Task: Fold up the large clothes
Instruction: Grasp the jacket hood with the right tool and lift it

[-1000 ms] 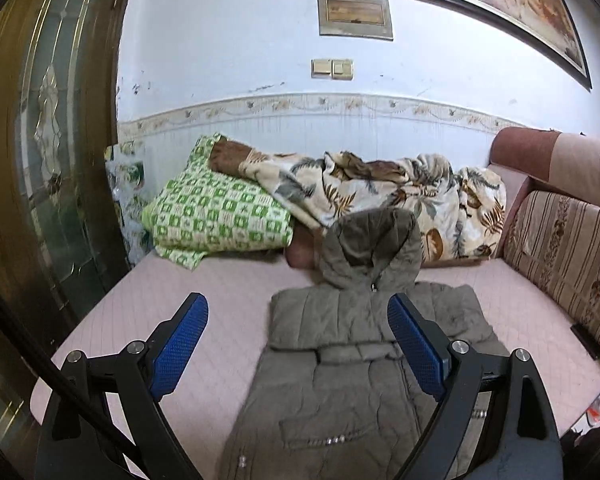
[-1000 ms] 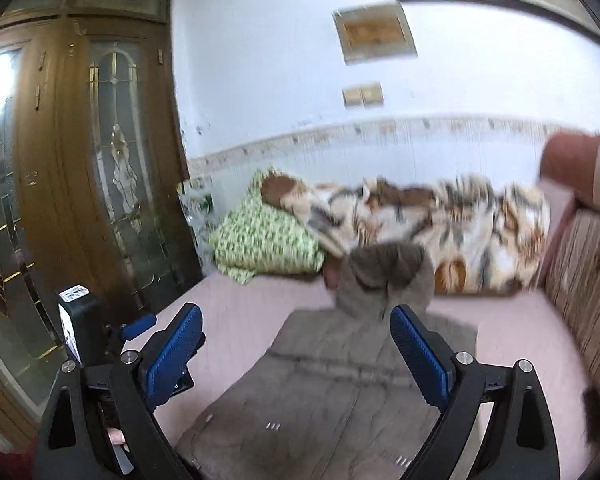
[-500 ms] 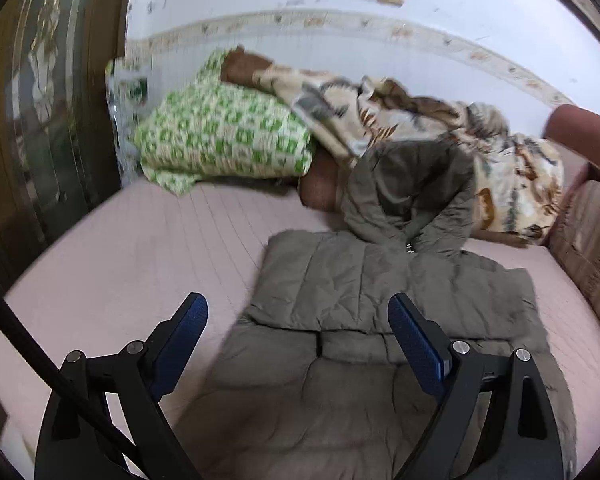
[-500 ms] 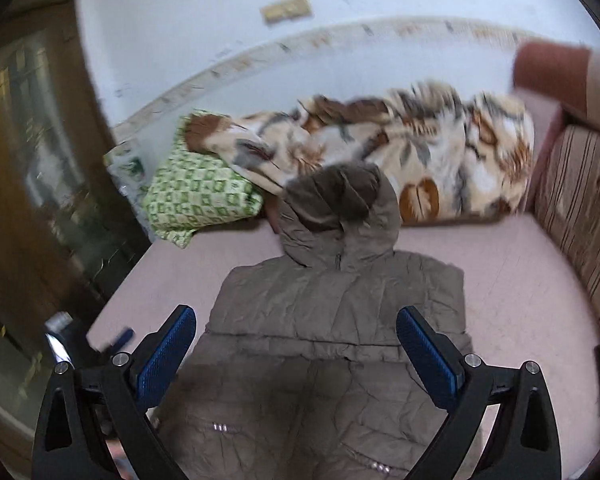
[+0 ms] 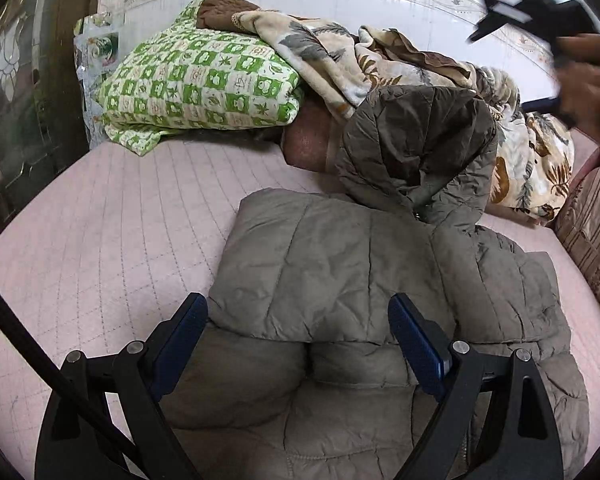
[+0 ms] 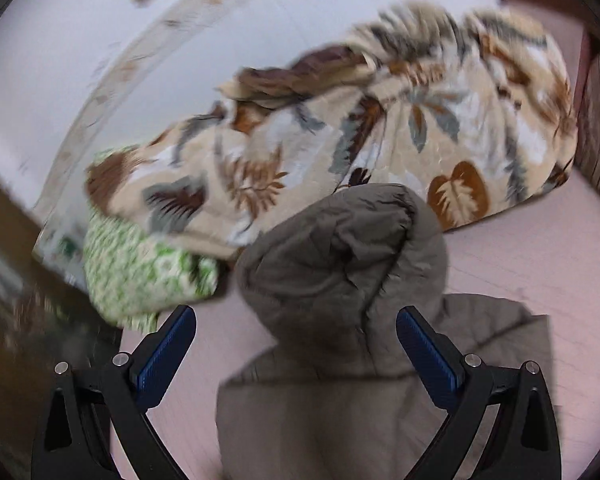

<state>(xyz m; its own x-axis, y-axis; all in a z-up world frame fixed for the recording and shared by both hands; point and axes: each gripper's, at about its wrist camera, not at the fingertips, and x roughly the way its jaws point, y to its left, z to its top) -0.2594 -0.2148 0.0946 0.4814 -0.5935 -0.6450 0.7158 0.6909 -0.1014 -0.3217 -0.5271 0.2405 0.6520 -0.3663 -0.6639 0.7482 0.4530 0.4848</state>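
Pink quilted bed (image 5: 112,220) holds your olive padded coat (image 5: 340,264), sleeves folded across its chest, hood (image 6: 340,256) against the leaf-print blanket (image 6: 400,120). Your left gripper (image 5: 298,334) and right gripper (image 6: 296,340) both hover jaws apart, holding nothing.

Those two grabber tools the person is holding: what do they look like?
Both look alike. The left gripper and right gripper each have two black angular fingers with silver screws and ribbed blue pads. A black cable runs past the left one.
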